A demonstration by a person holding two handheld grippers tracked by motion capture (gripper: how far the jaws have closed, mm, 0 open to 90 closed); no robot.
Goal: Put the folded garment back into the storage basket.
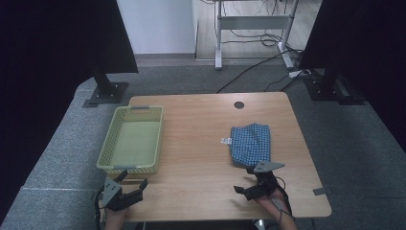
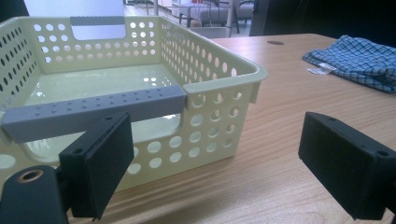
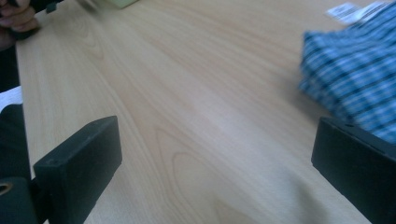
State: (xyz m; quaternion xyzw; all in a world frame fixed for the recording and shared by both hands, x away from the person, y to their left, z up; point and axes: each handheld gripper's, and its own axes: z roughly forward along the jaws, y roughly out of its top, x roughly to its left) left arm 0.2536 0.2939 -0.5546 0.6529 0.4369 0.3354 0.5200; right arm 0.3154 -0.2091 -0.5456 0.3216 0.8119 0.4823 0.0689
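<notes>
A: From the high view, what lies on the wooden table (image 1: 201, 143)?

B: A folded blue checked cloth (image 1: 251, 143) on the right half, with a small white tag (image 1: 226, 141) at its left edge. The right gripper (image 1: 250, 181) sits just at the cloth's near edge, jaws apart and holding nothing. The left gripper (image 1: 132, 180) is at the near left corner, jaws spread wide, just before a pale yellow perforated basket (image 1: 106, 143), which is empty. Grey carpet (image 1: 335, 134) surrounds the table, with cables and a white desk frame (image 1: 253, 24) behind.

A: And the left gripper view?

B: The left gripper (image 2: 217, 154) has its jaws wide apart and empty. The basket (image 2: 224, 93) stands close ahead, its grey handle strip (image 2: 98, 109) nearest, glossy floor bare inside. The cloth (image 2: 359, 60) lies far right on the table (image 2: 280, 140).

A: The right gripper view?

B: The right gripper (image 3: 217, 158) is wide open over bare wood (image 3: 187, 93); the cloth (image 3: 350, 79) is beside its right jaw, slightly blurred. I cannot tell if they touch.
</notes>
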